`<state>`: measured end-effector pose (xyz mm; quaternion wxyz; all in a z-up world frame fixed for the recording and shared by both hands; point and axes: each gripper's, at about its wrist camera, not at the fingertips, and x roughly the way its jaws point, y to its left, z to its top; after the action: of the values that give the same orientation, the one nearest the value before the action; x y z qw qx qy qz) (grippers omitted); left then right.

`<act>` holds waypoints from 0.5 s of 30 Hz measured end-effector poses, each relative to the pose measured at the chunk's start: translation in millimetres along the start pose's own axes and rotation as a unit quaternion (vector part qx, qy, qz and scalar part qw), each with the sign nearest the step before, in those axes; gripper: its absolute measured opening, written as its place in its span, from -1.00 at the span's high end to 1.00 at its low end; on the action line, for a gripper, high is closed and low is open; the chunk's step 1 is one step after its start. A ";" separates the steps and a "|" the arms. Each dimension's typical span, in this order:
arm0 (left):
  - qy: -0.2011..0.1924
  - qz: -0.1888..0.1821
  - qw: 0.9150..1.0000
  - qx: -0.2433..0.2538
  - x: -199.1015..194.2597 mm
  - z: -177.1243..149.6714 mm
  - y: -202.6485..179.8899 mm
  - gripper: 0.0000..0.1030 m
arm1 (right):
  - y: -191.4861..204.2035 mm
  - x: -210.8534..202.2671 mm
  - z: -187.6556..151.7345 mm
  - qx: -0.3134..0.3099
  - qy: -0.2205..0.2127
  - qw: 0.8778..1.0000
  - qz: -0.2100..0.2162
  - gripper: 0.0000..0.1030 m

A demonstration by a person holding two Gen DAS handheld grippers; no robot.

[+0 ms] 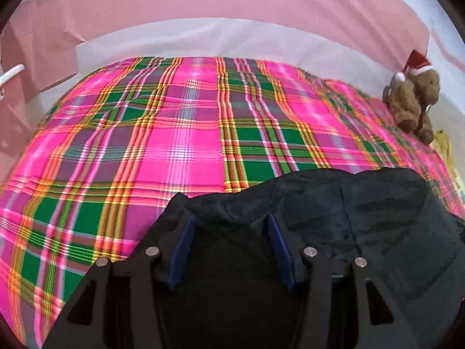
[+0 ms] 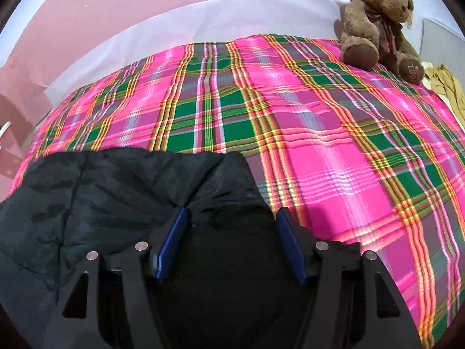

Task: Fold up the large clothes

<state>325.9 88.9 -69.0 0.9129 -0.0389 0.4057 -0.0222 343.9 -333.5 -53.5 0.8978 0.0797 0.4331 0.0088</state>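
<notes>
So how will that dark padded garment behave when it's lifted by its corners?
The dark padded garment will probably sag between the two tools, since it already creases and drapes over the pink and green plaid cover. Its quilted look suggests bulk rather than much weight. The faint sheen hints it could slip from a shallow pinch.

dark garment (image 1: 363, 232) cropped below, teddy bear (image 2: 377, 23) hat cropped
</notes>
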 end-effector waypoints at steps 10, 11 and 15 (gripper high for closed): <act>-0.042 -0.104 0.992 0.061 -80.0 19.0 -105.5 0.09 | 31.3 -38.5 5.8 -0.023 -0.036 0.999 0.015 -0.22; -0.030 -0.110 0.991 0.070 -69.8 16.6 -120.5 0.09 | 30.9 -30.7 3.6 -0.024 -0.027 0.999 0.008 -0.22; 0.017 -0.100 0.992 0.068 -15.3 -1.4 -141.7 0.08 | 23.3 -7.7 -7.1 -0.020 -0.014 1.000 0.003 -0.22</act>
<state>313.4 -51.2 -46.1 0.8996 -0.0170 0.4127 -0.1418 334.8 -310.2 -48.3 0.9053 0.0631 0.4197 0.0185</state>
